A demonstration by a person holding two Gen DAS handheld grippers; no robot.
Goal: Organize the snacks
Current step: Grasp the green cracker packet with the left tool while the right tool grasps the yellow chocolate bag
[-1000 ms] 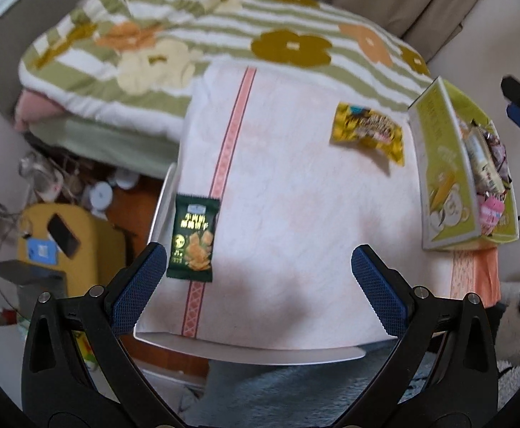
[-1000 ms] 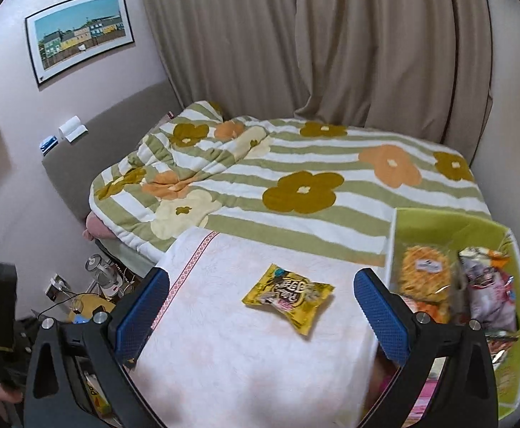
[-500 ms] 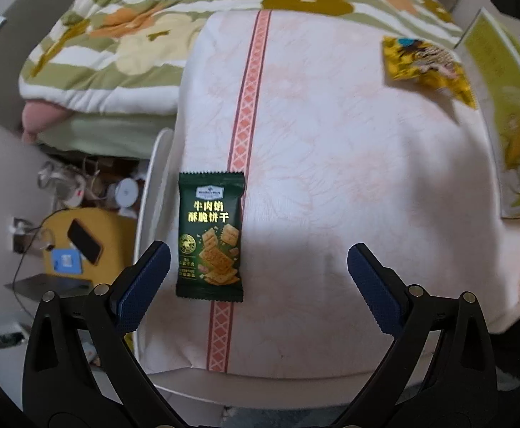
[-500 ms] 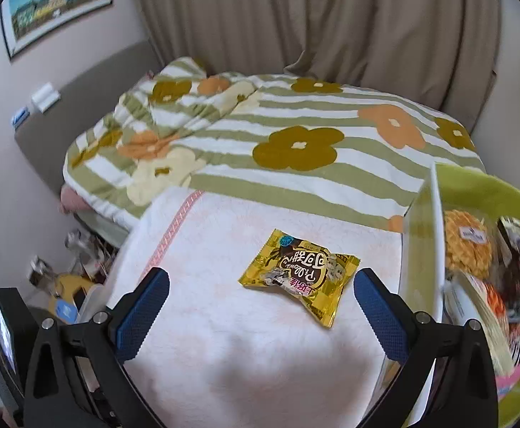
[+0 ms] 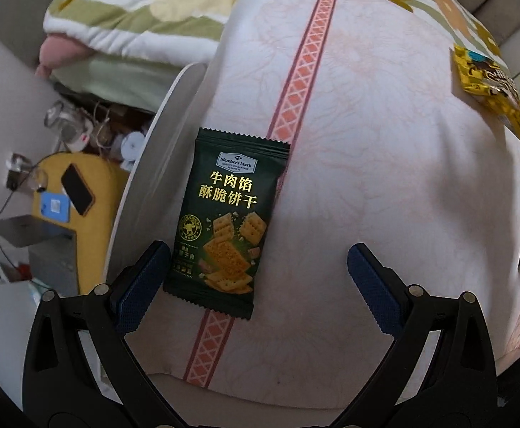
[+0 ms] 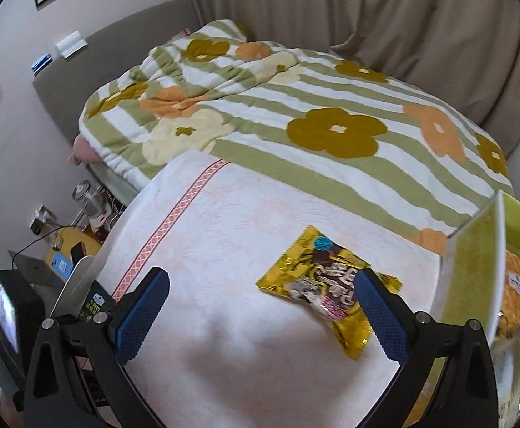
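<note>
dark green cracker packet (image 5: 224,221) is looming larger now as the left gripper (image 5: 258,273) is closing in, jaws spread wide and empty, its long axis running away from the camera on the white cloth (image 5: 367,142). the right gripper (image 6: 260,315) is hovering spread over the yellow packet (image 6: 326,290), green box (image 6: 474,267) just beyond.

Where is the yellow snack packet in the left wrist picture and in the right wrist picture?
Left wrist view: the yellow snack packet lies at the far right edge, on the white cloth.
Right wrist view: it lies low and right of centre, partly behind the right finger's blue pad.
Shared landmark: the cloth's orange lattice stripe.
</note>
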